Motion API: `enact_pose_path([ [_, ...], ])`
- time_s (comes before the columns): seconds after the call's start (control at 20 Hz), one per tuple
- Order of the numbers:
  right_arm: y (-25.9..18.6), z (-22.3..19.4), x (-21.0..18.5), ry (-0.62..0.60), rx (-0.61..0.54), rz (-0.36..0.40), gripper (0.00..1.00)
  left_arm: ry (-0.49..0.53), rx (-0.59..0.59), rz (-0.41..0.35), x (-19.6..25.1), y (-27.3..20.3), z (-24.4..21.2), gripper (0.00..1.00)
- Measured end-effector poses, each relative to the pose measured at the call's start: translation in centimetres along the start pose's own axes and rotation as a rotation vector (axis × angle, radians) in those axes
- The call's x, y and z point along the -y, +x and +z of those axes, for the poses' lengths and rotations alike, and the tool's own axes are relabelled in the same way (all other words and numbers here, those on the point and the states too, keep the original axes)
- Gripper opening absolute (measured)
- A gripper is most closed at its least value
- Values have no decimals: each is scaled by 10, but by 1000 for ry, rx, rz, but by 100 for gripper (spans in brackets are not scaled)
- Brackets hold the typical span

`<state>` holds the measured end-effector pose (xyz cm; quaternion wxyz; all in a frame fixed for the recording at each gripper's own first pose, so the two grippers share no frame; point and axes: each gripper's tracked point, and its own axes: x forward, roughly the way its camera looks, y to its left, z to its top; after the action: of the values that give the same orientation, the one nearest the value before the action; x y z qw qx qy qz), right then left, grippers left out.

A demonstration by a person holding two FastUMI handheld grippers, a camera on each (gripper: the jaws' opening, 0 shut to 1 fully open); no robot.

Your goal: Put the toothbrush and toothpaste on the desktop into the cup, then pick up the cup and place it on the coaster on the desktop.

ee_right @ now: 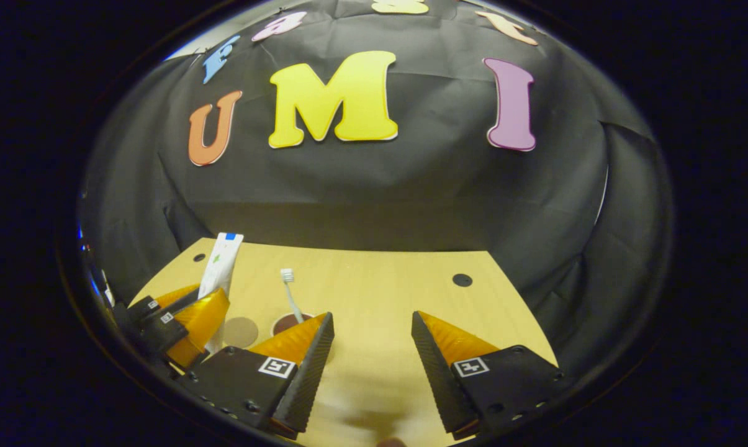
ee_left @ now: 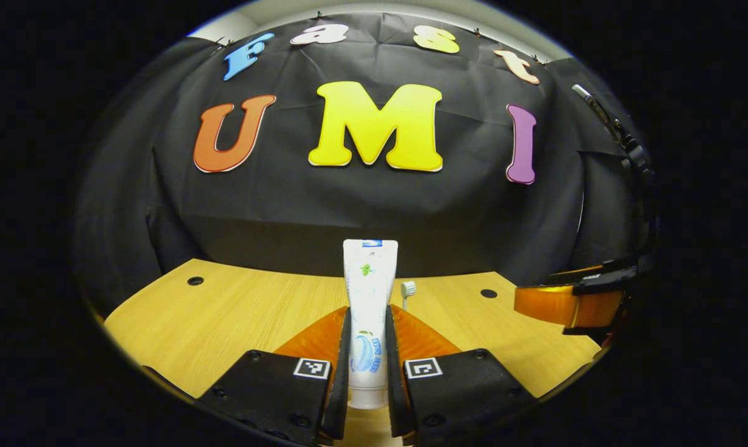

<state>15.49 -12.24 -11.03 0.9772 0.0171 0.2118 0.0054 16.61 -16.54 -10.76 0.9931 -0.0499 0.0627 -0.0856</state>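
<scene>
White toothpaste (ee_left: 369, 310) upright, cap down

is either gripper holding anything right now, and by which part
The left gripper is shut on the toothpaste, gripping its lower body just above the cap, tube upright. The right gripper is open and holds nothing.

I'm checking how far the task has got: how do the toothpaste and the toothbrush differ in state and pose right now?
The toothpaste is clamped between the jaws of the left gripper and held off the desk; the toothbrush is held by neither gripper and already stands in the cup. The toothpaste is a broad flat tube; the toothbrush is a thin stick with a small bristled head. The right gripper is open. Both items stand roughly upright and are mostly white.
</scene>
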Motion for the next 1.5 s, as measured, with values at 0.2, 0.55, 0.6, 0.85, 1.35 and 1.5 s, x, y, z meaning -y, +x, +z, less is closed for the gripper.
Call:
enact_pose_path([
  [0.2,-5,-23,32,-16,-38,-34,78,40,84,-5,17,36,-3,30],
  [0.55,-2,-59,68,40,-110,-103,79,80,105,-38,37,62,-21,30],
  [0.6,-2,-61,69,39,-112,-103,79,86,112,-40,38,63,-21,30],
  [0.85,-4,-69,72,49,-122,-110,79,90,162,-60,48,68,-16,31],
  [1.35,-7,-92,77,35,-161,-129,79,81,103,-46,45,63,-54,38],
  [1.5,-8,-94,75,40,-165,-134,80,79,52,-27,42,54,-67,45],
])
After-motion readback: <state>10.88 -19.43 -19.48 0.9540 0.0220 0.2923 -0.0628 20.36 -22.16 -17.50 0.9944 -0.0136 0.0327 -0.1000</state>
